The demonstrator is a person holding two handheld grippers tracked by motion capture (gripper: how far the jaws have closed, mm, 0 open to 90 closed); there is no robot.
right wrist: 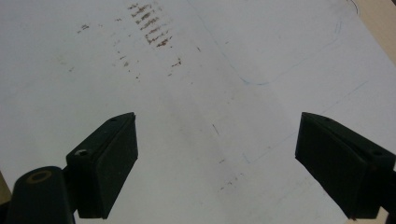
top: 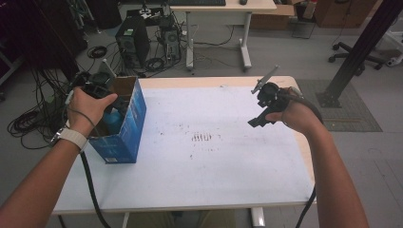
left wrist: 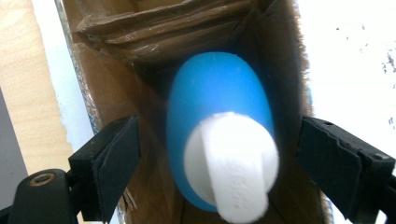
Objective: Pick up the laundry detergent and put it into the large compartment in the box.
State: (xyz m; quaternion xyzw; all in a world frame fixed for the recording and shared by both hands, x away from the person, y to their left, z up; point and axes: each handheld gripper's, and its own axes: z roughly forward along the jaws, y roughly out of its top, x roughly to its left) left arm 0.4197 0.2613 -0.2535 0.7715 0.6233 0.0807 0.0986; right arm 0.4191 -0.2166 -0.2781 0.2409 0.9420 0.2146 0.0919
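From the high view, my left gripper (top: 102,90) hangs over the open blue carton box (top: 124,124) at the left edge of the table (top: 214,156); my right gripper (top: 262,105) waits well apart, above bare table.

In the left gripper view, the blue bottle (left wrist: 217,98) with its white cap (left wrist: 231,165) stands inside the box, between my released jaws, which do not press it. If I lift out carelessly, a jaw may catch the cap and tip the bottle or drag the light box.

In the right gripper view, my jaws are spread with nothing between them.
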